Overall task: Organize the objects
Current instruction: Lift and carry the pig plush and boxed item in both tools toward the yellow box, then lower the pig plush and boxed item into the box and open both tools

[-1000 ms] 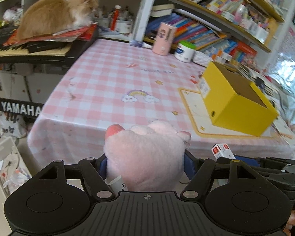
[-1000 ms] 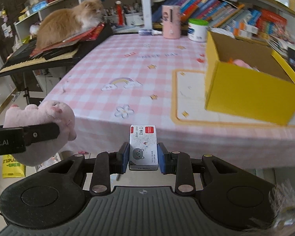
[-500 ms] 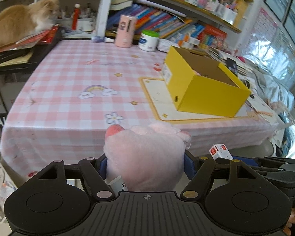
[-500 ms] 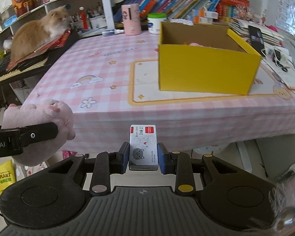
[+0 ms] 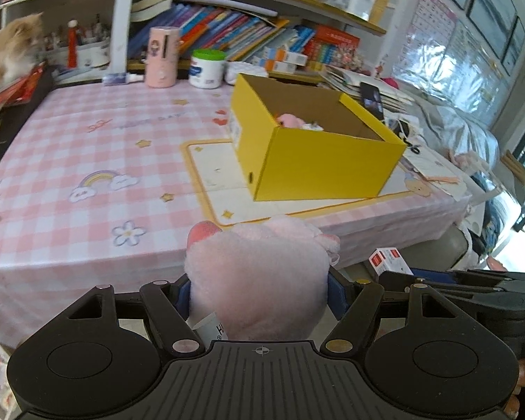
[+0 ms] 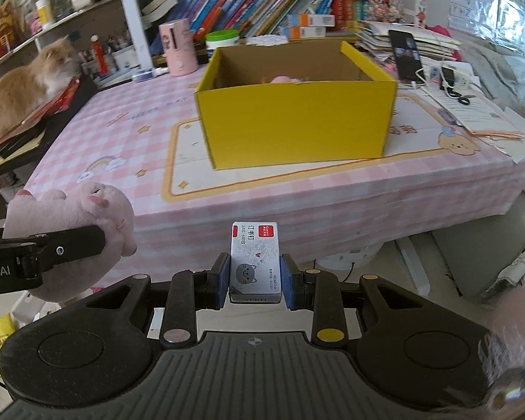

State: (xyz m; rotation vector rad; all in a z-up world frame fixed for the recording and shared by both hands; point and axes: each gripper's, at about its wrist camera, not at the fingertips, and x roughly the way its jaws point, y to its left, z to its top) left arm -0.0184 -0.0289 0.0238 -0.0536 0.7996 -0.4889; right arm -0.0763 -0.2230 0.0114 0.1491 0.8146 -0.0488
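Both loads not yet boxed: left gripper [image 5: 259, 287] clamps pink plush toy [image 5: 255, 280], right gripper [image 6: 255, 273] pinches small staple box [image 6: 254, 262], both short of table edge; yellow box [image 6: 297, 119] already holds one pink item.

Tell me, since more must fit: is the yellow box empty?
Not empty: the open-topped yellow box already has a pink plush lying inside.

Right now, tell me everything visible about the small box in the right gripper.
The small box is a flat white carton with red patches, printed characters and a grey cat face on its top. It stands clamped by its two side faces between the right gripper pads, front end pointing toward the table's near edge, held in the air short of the table, touching nothing else.
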